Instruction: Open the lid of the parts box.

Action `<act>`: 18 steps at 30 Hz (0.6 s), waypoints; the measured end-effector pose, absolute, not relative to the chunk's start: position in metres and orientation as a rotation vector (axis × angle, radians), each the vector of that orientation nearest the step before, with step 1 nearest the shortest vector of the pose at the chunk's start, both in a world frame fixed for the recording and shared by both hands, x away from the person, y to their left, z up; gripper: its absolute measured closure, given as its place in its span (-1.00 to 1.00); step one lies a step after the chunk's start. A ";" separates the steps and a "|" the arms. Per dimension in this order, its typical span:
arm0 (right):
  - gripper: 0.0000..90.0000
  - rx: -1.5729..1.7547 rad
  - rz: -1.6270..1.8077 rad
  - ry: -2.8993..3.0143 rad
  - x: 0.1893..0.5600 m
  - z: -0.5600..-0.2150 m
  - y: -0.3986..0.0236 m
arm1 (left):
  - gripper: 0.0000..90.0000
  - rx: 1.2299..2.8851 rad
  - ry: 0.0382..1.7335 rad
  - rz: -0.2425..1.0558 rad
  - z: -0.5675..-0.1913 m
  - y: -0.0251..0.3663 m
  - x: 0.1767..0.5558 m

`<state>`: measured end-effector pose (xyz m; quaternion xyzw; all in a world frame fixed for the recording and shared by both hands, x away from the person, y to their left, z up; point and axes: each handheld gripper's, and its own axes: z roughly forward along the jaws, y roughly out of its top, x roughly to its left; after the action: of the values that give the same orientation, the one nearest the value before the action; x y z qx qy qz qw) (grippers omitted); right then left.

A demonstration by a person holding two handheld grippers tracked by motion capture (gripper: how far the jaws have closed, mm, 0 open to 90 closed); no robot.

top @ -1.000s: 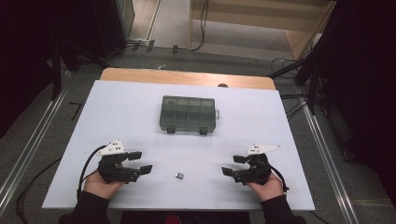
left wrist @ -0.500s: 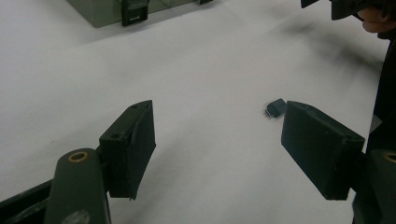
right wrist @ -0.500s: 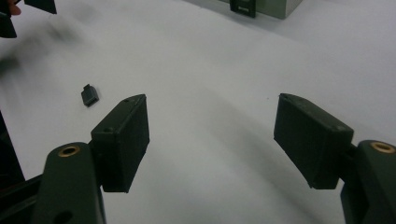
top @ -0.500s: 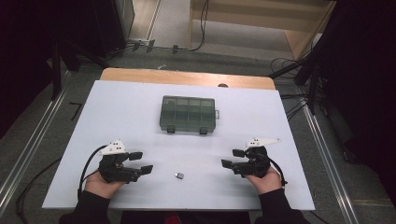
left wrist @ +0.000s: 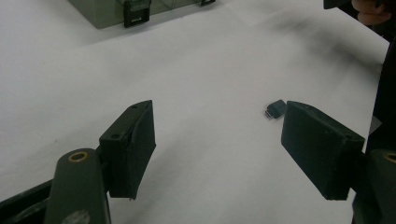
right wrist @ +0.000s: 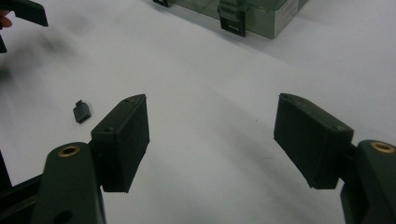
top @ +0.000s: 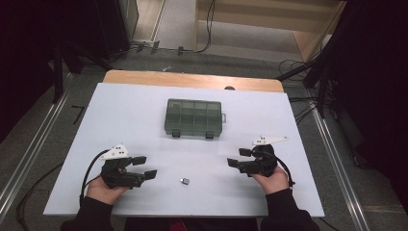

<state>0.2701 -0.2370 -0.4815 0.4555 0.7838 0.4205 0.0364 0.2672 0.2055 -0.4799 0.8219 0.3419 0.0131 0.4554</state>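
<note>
High view: adapter (top: 184, 181) between grippers.

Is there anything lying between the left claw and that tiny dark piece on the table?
Nothing visible. The left claw is open and the small piece lies just beyond it on bare white table. The compartment box sits farther back, well off that line, and the right claw is on the piece's other side.

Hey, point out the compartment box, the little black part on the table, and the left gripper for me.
compartment box (top: 194, 117), high view, middle of its lid
little black part (top: 184, 181), high view, its body
left gripper (top: 145, 167), high view, gap between its open jaws
</note>
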 end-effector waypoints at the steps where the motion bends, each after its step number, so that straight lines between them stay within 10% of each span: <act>1: -0.43 1.395 1.290 2.413 0.271 -0.481 -0.237 | -0.41 2.026 0.843 0.032 -0.480 0.206 0.267; 18: -0.43 1.374 1.277 2.409 0.285 -0.473 -0.232 | -0.41 2.030 0.843 0.030 -0.480 0.205 0.267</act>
<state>0.2847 -0.2316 -0.4729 0.4497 0.7882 0.4178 0.0441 0.2672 0.2049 -0.4802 0.8227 0.3415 0.0121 0.4543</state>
